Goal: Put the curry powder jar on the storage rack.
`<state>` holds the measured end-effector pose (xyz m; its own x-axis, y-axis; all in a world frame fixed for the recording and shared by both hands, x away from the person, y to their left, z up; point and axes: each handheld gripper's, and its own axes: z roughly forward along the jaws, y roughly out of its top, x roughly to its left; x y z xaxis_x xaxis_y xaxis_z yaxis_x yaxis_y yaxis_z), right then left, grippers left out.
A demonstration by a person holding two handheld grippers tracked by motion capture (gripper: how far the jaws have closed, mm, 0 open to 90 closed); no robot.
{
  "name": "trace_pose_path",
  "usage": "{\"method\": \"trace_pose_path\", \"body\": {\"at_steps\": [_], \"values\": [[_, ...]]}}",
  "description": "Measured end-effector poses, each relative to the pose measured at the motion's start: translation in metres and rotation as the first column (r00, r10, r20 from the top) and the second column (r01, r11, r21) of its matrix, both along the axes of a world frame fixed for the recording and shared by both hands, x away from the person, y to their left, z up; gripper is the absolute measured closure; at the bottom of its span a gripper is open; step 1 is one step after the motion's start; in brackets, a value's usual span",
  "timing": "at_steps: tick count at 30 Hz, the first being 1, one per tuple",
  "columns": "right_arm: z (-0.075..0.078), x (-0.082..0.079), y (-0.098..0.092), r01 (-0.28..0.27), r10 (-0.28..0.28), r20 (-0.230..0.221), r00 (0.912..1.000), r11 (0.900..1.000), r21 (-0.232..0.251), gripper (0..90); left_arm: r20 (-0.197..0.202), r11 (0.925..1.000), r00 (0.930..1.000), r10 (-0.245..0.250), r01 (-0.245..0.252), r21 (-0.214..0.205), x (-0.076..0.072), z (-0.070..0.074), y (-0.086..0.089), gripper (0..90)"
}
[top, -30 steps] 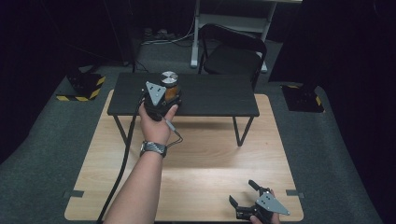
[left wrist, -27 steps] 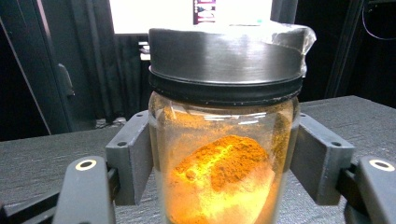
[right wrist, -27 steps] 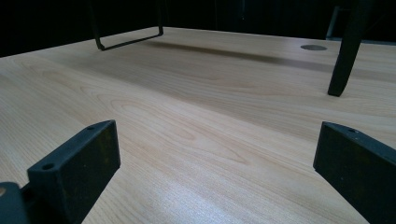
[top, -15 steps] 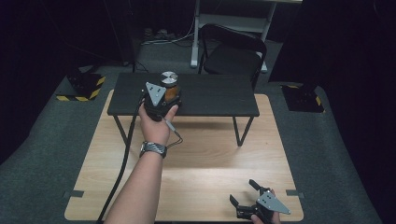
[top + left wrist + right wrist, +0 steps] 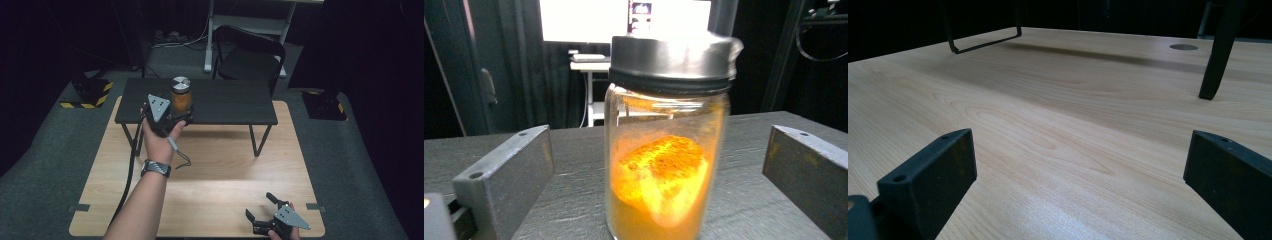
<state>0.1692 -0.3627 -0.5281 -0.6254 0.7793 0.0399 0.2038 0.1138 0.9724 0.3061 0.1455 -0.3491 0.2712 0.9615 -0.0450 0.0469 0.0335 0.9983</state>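
Since half a second ago I see very little change: my left gripper (image 5: 184, 118) sits at the same spot at the near edge of the black bench (image 5: 230, 102), and my right gripper (image 5: 262, 212) has stayed low over the near right corner of the wooden table (image 5: 210, 170). The glass jar (image 5: 181, 94) with its metal lid (image 5: 672, 56) stands upright on the bench's left part, close to the near edge. In the left gripper view the jar (image 5: 665, 150) stands between my two black jaws, which are spread wide — a clear gap shows on each side, so nothing is gripped. Orange powder is caked against the glass inside. The right tongs are spread wide too, with bare wood between the jaws and nothing held; they hover just above the tabletop or rest on it, I cannot tell which. For room: the bench top to the right of the jar is bare all the way to its right end, and the wooden table between the bench legs (image 5: 1215, 55) and my right hand (image 5: 282, 234) is open. The jar has a strip of bench behind it before the far edge. A black chair (image 5: 248, 55) stands beyond the bench on the floor.
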Motion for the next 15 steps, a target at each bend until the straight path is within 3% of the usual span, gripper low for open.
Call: {"method": "trace_pose_path", "body": {"at_steps": [7, 8, 15], "values": [[0.001, 0.001, 0.0, -0.001, 0.001, -0.003, 1.0, 1.0, -0.004, 0.1, 0.033, 0.9987, 0.9982, -0.05, 0.051, -0.005, -0.028, -0.005, 0.019, 0.5], [0.001, 0.0, 0.001, -0.002, 0.002, -0.002, 1.0, 0.9999, -0.013, 0.1, 0.044, 0.9977, 0.9967, -0.068, 0.068, -0.004, -0.039, -0.01, 0.026, 0.5], [0.002, 0.0, 0.003, -0.002, 0.002, -0.002, 1.0, 0.9997, -0.023, 0.1, 0.066, 0.9964, 0.9947, -0.079, 0.081, -0.024, -0.062, -0.024, 0.045, 0.5]]}}
